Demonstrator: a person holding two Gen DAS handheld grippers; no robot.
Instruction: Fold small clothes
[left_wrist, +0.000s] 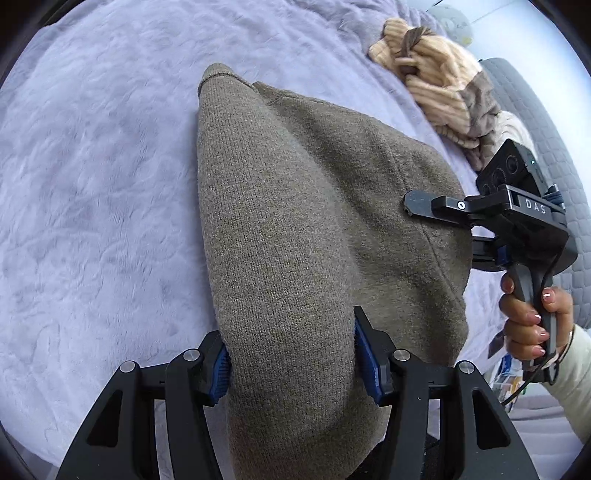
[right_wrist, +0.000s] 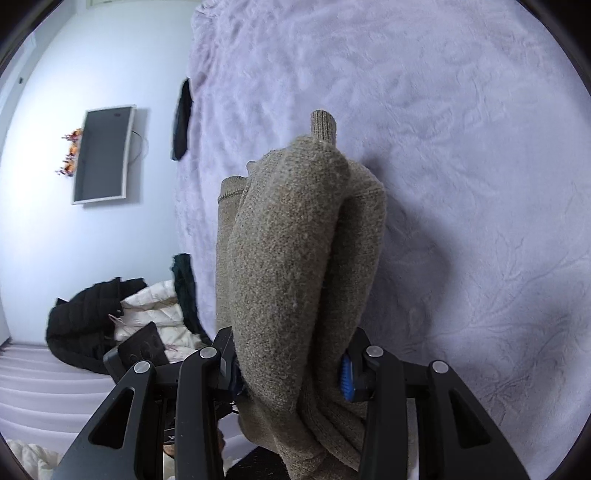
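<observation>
Sweater (left_wrist: 295, 221), grey-brown knit, hangs bunched between both grippers above the lilac fleece blanket (left_wrist: 92, 184).

Left wrist view: left gripper (left_wrist: 291, 363) is part-open, its blue pads clamped on a thick wad of the knit at 6 o'clock. The cloth runs up to a cuff or hem end at 12 o'clock. Right gripper (left_wrist: 439, 218) bites the sweater's edge at 3 o'clock, with a hand (left_wrist: 532, 321) on its grip. A cream cable-knit garment (left_wrist: 439, 88) lies at 1 o'clock, well apart.

Right wrist view: right gripper (right_wrist: 288, 367) is part-closed on a rolled bundle of sweater (right_wrist: 295, 258), a ribbed cuff poking out at 12 o'clock. Dark clothes (right_wrist: 181, 122) lie at the blanket's edge near 10 o'clock.

Risks: the thick wads may slip from the pads if the two hands pull apart unevenly. Layers are bunched, so setting down now probably gives a crooked, lumpy fold. A trailing sleeve could tuck under.
</observation>
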